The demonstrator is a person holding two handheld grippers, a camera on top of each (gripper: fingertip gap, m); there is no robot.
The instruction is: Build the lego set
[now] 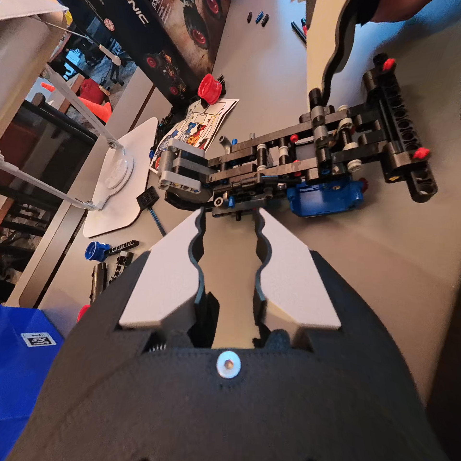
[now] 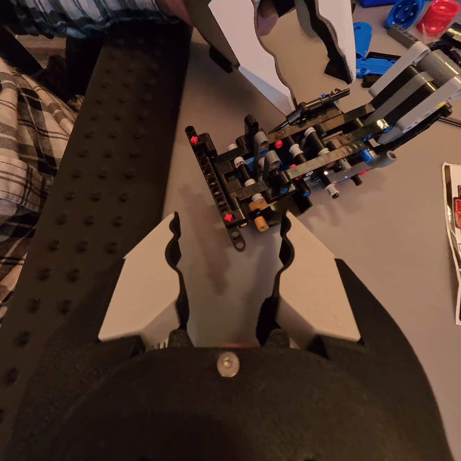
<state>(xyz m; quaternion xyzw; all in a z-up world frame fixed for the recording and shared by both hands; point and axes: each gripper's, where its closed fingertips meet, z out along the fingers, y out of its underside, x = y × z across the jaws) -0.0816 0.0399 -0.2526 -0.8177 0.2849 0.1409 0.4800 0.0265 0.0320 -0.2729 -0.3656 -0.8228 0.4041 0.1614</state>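
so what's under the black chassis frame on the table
In the left wrist view a blue block sits beneath the black chassis frame, against the table. The frame's beams cover most of it, so its full shape can't be seen.

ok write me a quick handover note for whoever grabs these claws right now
Left claw: open, empty, tips right at the side of the chassis.
Right claw: open, empty, at the chassis end with the long black beam.
Chassis lies on the grey table, partly built, no wheels on.
Loose: red wheel hub by the box, blue wheel hub near the table edge, sticker sheet, small pins.
Left: wheels, stickers, remaining parts.
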